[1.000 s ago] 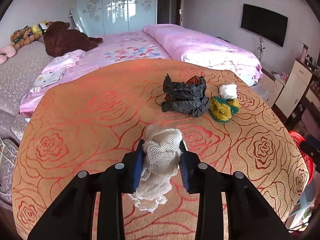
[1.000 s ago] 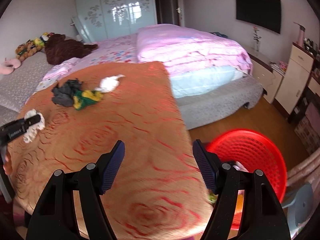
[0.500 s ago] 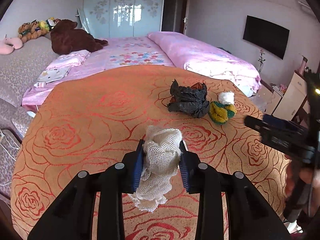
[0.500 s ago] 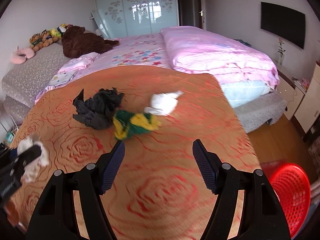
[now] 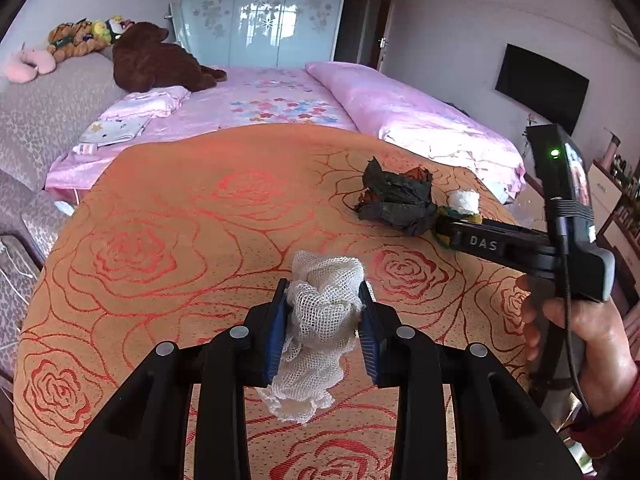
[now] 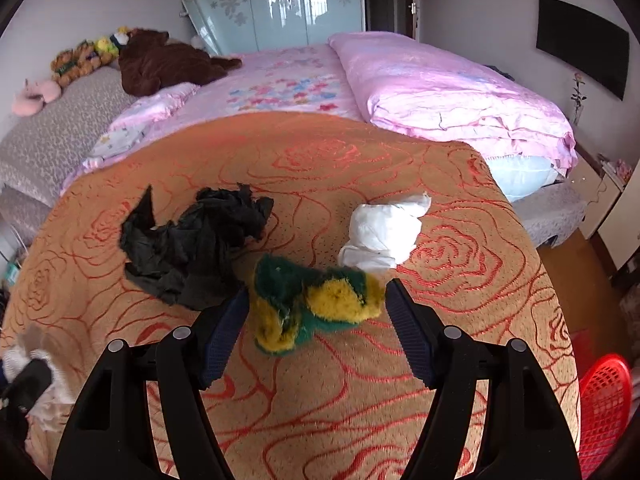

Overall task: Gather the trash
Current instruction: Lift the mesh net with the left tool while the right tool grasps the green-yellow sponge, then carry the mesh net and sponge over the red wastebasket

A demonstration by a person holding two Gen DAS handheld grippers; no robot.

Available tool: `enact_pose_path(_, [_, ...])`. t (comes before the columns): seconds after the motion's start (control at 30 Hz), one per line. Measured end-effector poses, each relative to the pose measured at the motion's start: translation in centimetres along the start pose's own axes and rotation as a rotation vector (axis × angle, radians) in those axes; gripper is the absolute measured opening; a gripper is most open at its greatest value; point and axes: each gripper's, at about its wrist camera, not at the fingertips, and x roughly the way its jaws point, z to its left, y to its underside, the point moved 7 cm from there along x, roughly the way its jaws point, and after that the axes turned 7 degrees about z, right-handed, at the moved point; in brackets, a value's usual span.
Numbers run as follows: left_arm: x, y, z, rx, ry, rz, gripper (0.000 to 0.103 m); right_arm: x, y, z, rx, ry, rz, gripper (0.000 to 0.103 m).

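left gripper [image 5: 323, 320] clamped on white mesh wad [image 5: 320, 320], held over the near edge of the rose-patterned table [image 5: 180, 220]. right gripper [image 6: 316, 320] jaws wide apart, straddling the green-yellow scrub pad [image 6: 312, 300] near the table's right edge, pads not touching. red basket [image 6: 604, 400] beyond that edge.

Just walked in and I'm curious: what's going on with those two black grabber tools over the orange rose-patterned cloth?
A person is picking up trash with a handheld gripper in each hand. The left gripper is clamped on a wad of white netting. The right gripper is open, its jaws on either side of a green and yellow scrubber, not gripping it. A crumpled black bag and a white tissue wad lie nearby. A red basket waits beside the table.
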Motion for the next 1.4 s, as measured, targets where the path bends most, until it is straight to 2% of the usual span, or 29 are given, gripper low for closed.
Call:
enact_pose_path(0.17, [-0.2, 0.0, -0.2, 0.003, -0.007, -0.008, 0.031, 0.2, 0.0, 0.2, -0.015, 0.011, 0.006, 0.057])
enact_pose_path(0.33, [-0.1, 0.1, -0.7, 0.018, -0.010, -0.005, 0.031, -0.5, 0.7, 0.3, -0.036, 0.017, -0.003, 0.052])
enact_pose_path(0.7, [-0.2, 0.5, -1.5, 0.035, -0.011, -0.007, 0.031, -2.9, 4.2, -1.0, -0.009, -0.020, -0.010, 0.051])
enact_pose_path(0.93, [-0.2, 0.6, -2.0, 0.043, -0.015, -0.004, 0.031, -5.2, 5.9, -2.2, 0.003, -0.021, -0.052, 0.051])
enact_pose_path(1.4, [-0.7, 0.1, -4.0, 0.081, -0.013, -0.013, 0.031, -8.6, 5.6, -3.2, 0.019, -0.025, -0.126, 0.051])
